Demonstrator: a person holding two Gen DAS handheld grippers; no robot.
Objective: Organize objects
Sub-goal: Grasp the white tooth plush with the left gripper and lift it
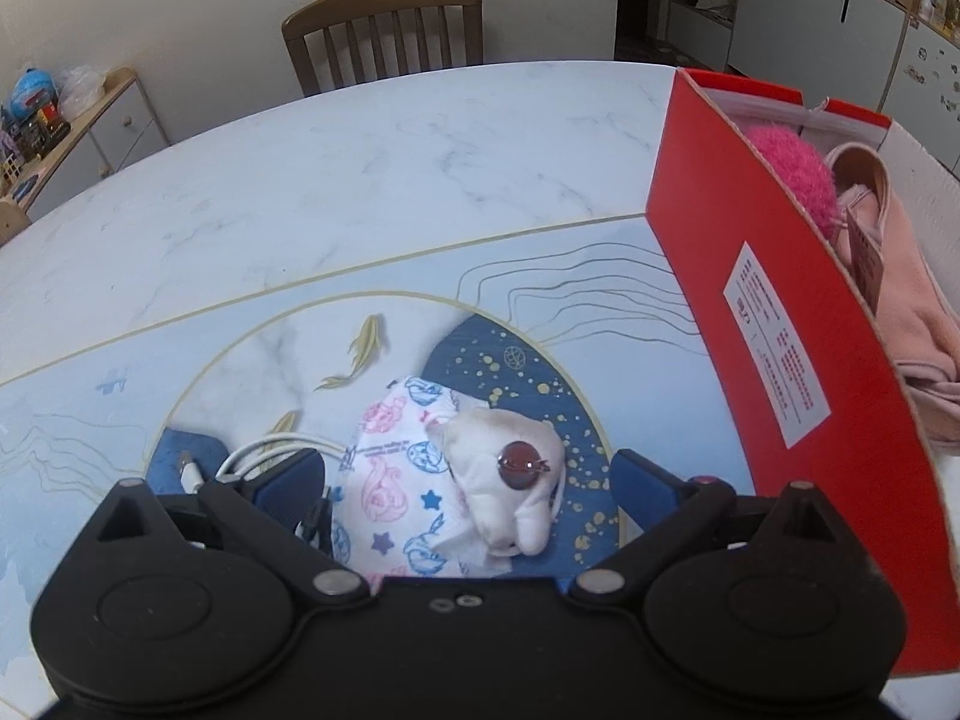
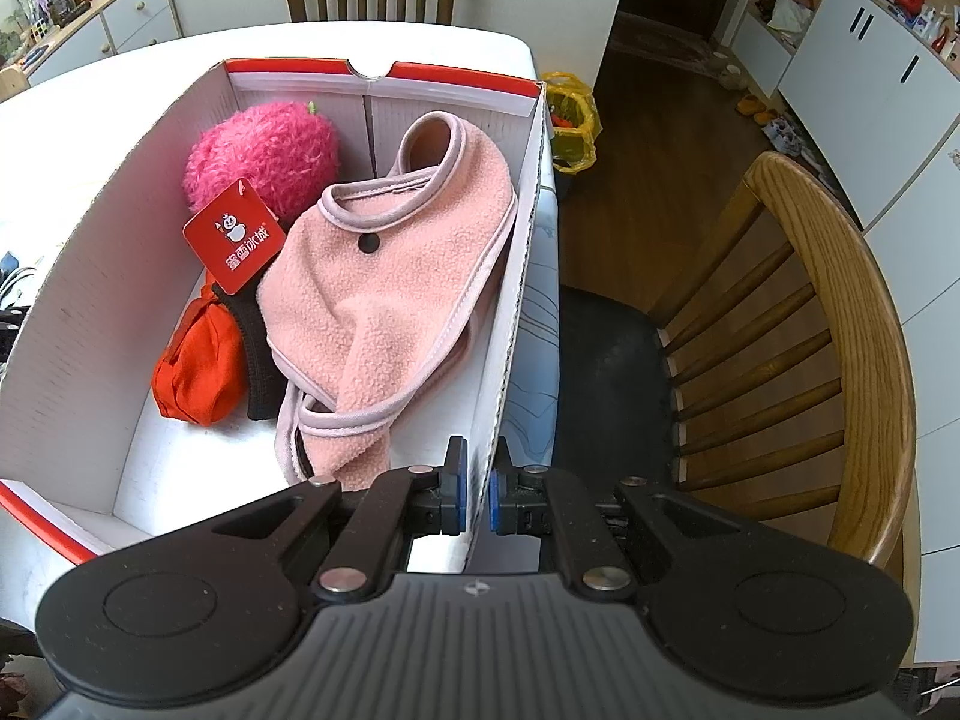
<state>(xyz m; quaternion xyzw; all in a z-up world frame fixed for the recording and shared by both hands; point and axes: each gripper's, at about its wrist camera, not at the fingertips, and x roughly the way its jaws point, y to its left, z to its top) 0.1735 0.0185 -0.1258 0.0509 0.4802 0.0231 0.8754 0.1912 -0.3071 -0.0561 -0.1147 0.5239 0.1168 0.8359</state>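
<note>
So from my end the left gripper had its jaws spread wide, one blue pad on each side of a little pile on the table mat. The pile was a printed cloth with pink and blue cartoon figures, and on top of it a small cream plush with a dark red bead on it. The pads weren't touching either one that I could see. A coiled white cable lay just beside the cloth on the left, near the left pad.

The right gripper was clamped on the right wall of the red box, one pad inside, one outside, squeezed tight on the cardboard near the close end.

Inside the box there was a pink fleece vest taking up most of the right side, a fuzzy hot-pink plush at the far left, a red hang tag lying over it, and an orange fabric bundle below that. The box sat right of the pile, at the table's edge, with a wooden chair beside it.
</note>
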